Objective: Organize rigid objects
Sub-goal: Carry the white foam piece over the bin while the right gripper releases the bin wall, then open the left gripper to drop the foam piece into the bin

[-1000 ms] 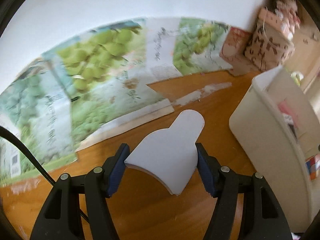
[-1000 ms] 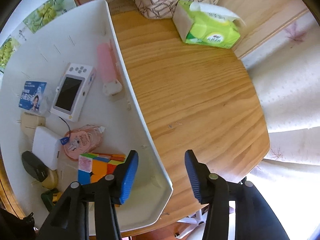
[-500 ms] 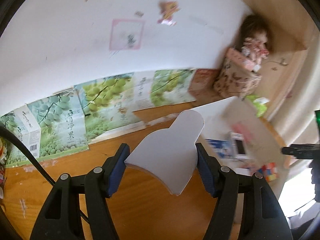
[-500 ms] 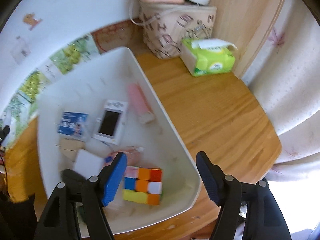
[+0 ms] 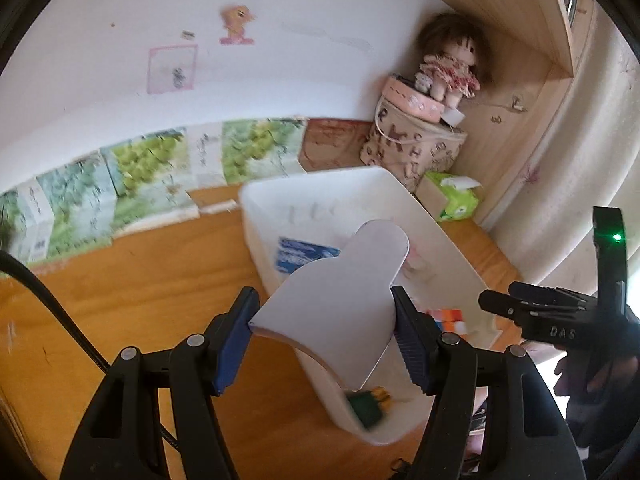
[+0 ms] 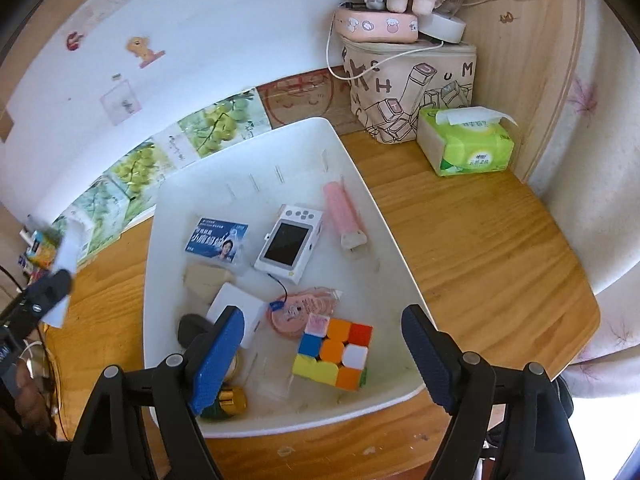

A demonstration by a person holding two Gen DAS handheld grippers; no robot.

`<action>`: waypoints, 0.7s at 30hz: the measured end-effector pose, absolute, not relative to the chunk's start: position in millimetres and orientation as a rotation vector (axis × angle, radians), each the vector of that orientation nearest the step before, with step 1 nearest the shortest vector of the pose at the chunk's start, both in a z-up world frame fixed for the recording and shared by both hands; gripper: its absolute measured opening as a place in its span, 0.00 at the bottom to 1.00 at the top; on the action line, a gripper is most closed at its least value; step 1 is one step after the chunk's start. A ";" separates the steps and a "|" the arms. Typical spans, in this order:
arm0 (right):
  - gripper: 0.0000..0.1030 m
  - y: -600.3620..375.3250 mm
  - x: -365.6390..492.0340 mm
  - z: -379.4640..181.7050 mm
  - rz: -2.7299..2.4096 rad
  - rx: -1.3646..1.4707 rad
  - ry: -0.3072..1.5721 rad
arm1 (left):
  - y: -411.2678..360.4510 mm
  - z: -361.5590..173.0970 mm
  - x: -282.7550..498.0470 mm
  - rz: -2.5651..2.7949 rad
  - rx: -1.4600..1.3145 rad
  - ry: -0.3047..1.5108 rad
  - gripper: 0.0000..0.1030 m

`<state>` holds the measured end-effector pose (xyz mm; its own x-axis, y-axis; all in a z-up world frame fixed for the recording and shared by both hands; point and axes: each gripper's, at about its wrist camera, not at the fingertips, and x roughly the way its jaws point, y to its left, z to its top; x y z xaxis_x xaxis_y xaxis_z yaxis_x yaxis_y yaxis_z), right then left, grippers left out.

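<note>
Carried over the white bin (image 5: 448,240), the left tool (image 5: 322,336) grips a white card (image 5: 340,300); the right tool (image 6: 322,354), jaws just widened, is empty above the cube (image 6: 332,354).

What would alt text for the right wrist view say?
An open hand-held gripper hangs over a white bin on a wooden table. Inside lie a colour cube, a small white camera, a pink tube and a blue card.

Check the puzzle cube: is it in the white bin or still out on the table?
In. The puzzle cube lies on the floor of the white bin, near its front corner, beside a pink packet.
</note>
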<state>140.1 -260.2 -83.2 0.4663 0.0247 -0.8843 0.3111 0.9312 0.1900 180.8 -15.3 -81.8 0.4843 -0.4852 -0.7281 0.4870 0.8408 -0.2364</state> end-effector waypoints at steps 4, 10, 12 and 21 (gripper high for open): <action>0.80 -268.0 121.7 -80.6 -0.126 0.329 1.067 | -46.0 -91.6 162.0 -0.530 0.048 0.921 0.67; 0.80 -283.5 99.4 -78.7 -0.057 0.287 1.053 | -76.1 -108.6 148.6 -0.465 0.034 0.982 0.67; 0.80 -287.6 94.8 -76.2 -0.043 0.284 1.028 | -81.7 -110.9 149.0 -0.438 0.019 0.991 0.67; 1.00 -282.9 90.3 -69.8 0.012 0.273 0.993 | -67.5 -99.9 138.8 -0.341 -0.036 0.955 0.82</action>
